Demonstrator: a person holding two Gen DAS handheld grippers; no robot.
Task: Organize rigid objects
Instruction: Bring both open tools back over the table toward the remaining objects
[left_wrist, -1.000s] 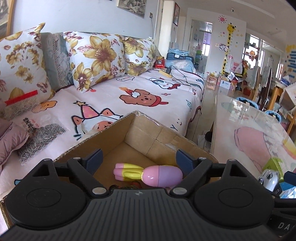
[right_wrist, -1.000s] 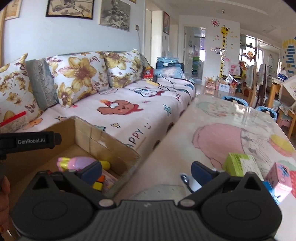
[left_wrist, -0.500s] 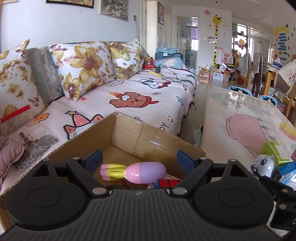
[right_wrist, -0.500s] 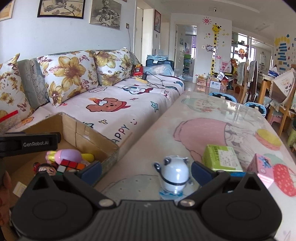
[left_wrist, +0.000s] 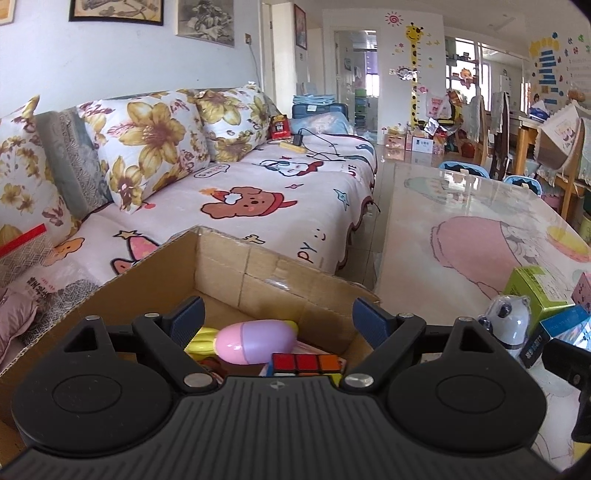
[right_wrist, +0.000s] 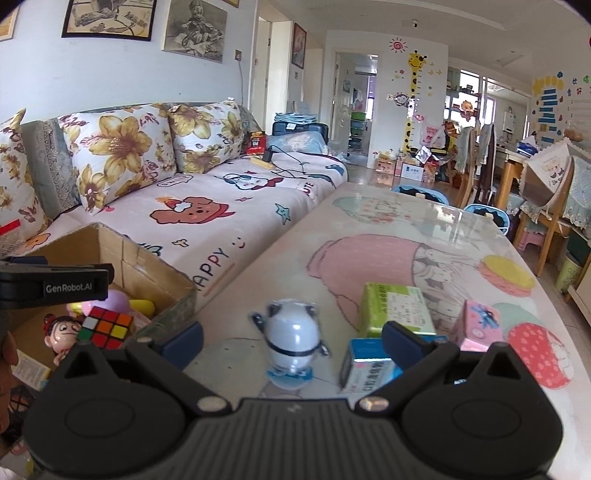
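Observation:
A cardboard box (left_wrist: 258, 266) (right_wrist: 110, 243) sits at the table's left edge, against the sofa. Inside it lie a pink-purple-yellow toy (left_wrist: 251, 339), a colour cube (left_wrist: 306, 363) (right_wrist: 107, 326) and a small red-haired figurine (right_wrist: 61, 334). My left gripper (left_wrist: 275, 319) hangs open above the box with nothing between its fingers. On the table stands a white panda-like toy (right_wrist: 293, 339) (left_wrist: 511, 321). My right gripper (right_wrist: 291, 341) is open, and the toy stands between its fingers without touching them. Beside the toy are a blue-white carton (right_wrist: 365, 365), a green box (right_wrist: 395, 308) and a pink box (right_wrist: 480, 325).
The glass-topped table (right_wrist: 388, 243) with a cartoon cloth stretches away ahead. A sofa (left_wrist: 258, 199) with flowered cushions runs along the left. Chairs and blue stools (right_wrist: 480, 214) stand at the table's far end. The left gripper's body (right_wrist: 55, 286) shows at the right view's left edge.
Both grippers pulled back and rose. The colour cube came into the left view. The white panda toy, the carton and the boxes came into full sight between and beside my right fingers.

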